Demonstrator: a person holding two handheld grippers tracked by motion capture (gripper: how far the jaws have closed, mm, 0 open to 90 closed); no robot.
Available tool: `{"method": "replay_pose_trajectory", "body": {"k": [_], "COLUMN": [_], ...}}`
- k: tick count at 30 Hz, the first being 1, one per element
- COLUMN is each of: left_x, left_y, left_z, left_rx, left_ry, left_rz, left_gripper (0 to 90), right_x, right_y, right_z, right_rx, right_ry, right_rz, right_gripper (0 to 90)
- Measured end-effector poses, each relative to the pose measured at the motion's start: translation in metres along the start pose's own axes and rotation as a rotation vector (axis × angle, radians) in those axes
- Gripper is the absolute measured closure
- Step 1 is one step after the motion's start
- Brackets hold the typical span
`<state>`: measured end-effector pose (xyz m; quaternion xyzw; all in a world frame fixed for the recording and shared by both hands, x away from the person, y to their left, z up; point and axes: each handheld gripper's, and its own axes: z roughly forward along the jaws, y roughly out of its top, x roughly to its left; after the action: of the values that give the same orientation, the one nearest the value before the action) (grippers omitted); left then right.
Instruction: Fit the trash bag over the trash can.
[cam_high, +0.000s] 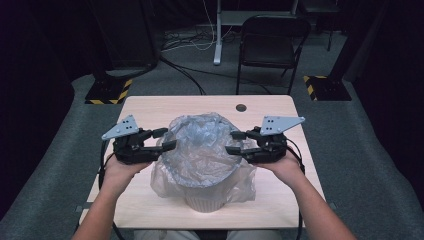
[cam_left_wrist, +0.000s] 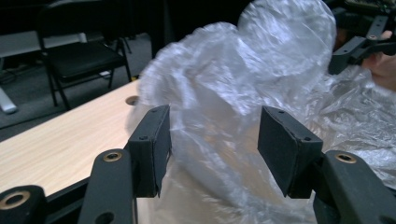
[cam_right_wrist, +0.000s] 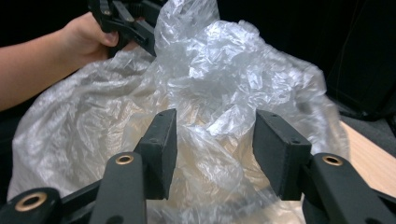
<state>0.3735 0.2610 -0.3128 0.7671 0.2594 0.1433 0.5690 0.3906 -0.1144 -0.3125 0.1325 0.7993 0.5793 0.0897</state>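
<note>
**Lining the bin with a plastic bag**

High view: plastic bag draped over a small bin mid-table; left gripper and right gripper flanking the bag, jaws apart, clamping nothing. Best to pinch opposite edges and pull evenly down.

Left gripper view: bag between spread pads, untouched; folding chair beyond.

Right gripper view: same gap; dark curtains behind.

A dark lab: black curtains, hazard-taped stand bases, floor cables.
</note>
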Motion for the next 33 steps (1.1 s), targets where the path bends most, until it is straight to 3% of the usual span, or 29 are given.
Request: {"method": "replay_pose_trajectory", "body": {"k": [3,5,14,19,28,31,33], "left_x": [0.000,-0.002,-0.013,-0.016,-0.025,-0.033,-0.035], "left_y": [0.000,0.000,0.002,0.002,0.000,-0.002,-0.002], "left_z": [0.001,0.002,0.010,0.015,0.019,0.022,0.022], "left_rx": [0.002,0.009,0.080,0.110,0.137,0.162,0.165], "left_ry": [-0.018,-0.031,-0.097,-0.121,-0.151,-0.156,-0.162], "left_rz": [-0.002,0.008,0.057,0.067,0.084,0.109,0.101], "left_gripper": [44.5,44.5,44.8,44.9,45.1,45.3,45.7], "right_x": [0.001,0.004,0.015,0.013,0.013,0.014,0.014], "right_y": [0.000,0.000,0.000,0.000,-0.003,-0.004,-0.004], "right_z": [0.003,0.005,0.009,0.008,0.010,0.011,0.011], "right_rx": [0.015,0.032,0.085,0.092,0.077,0.070,0.066], "right_ry": [0.010,0.041,0.117,0.158,0.146,0.148,0.149], "right_rz": [0.000,-0.005,-0.032,-0.002,0.019,0.020,0.023], "right_gripper": [49.5,49.6,49.6,49.5,47.4,47.9,48.0]}}
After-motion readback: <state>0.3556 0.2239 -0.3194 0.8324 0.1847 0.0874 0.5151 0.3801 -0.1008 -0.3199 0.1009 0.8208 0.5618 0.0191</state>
